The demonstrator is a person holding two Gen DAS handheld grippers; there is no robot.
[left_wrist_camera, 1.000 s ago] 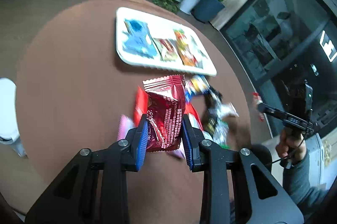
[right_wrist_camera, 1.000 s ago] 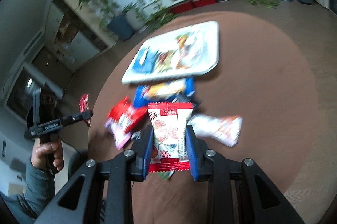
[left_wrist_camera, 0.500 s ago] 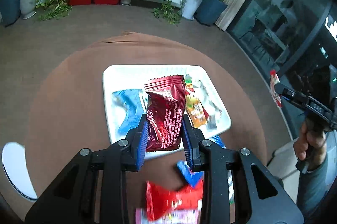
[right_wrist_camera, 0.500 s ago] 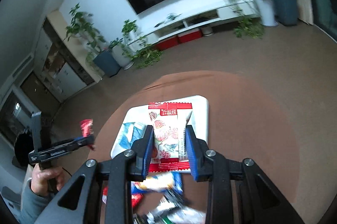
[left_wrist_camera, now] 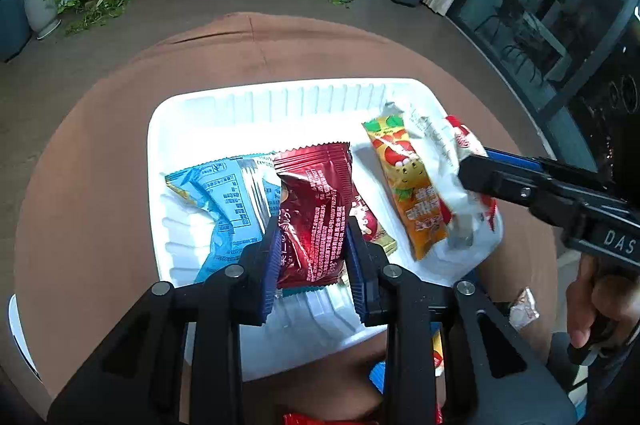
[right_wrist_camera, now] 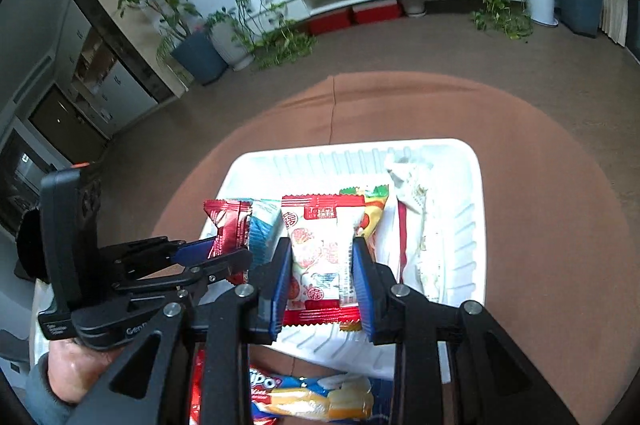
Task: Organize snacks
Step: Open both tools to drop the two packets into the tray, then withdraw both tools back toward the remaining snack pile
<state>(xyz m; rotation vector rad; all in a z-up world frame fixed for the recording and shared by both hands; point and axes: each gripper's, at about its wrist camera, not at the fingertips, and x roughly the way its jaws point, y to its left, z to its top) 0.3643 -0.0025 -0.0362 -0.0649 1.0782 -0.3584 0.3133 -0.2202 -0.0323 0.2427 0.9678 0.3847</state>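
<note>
Grippers both loaded, both over the white ribbed plastic tray [left_wrist_camera: 264,105] on the round brown table [left_wrist_camera: 92,161].

Left gripper [left_wrist_camera: 312,257]: blue pads pinched on the lower part of a dark red foil snack packet [left_wrist_camera: 316,209], upright above the tray's near middle. Packet's bottom edge hidden between the fingers.

Right gripper [right_wrist_camera: 322,285]: jaws clamped on a white packet with red ends and red round prints [right_wrist_camera: 322,253], upright over the tray's near edge. From the left camera only this gripper's black fingers and a corner of the packet show, at the tray's right side.

Lying in the tray: a light blue packet [left_wrist_camera: 228,197] at left, partly covered by the red one; an orange packet with a burger picture [left_wrist_camera: 408,185] right of centre; a crumpled white wrapper [right_wrist_camera: 420,225] at far right, print unreadable. A small reddish packet [left_wrist_camera: 366,221] sits behind the left gripper's right finger, mostly hidden.

Loose snacks near the tray's near edge are cut off by the fingers: a blue-and-yellow packet [right_wrist_camera: 312,397], possibly biscuits. The person's right hand [left_wrist_camera: 600,305] shows at the frame's edge.
</note>
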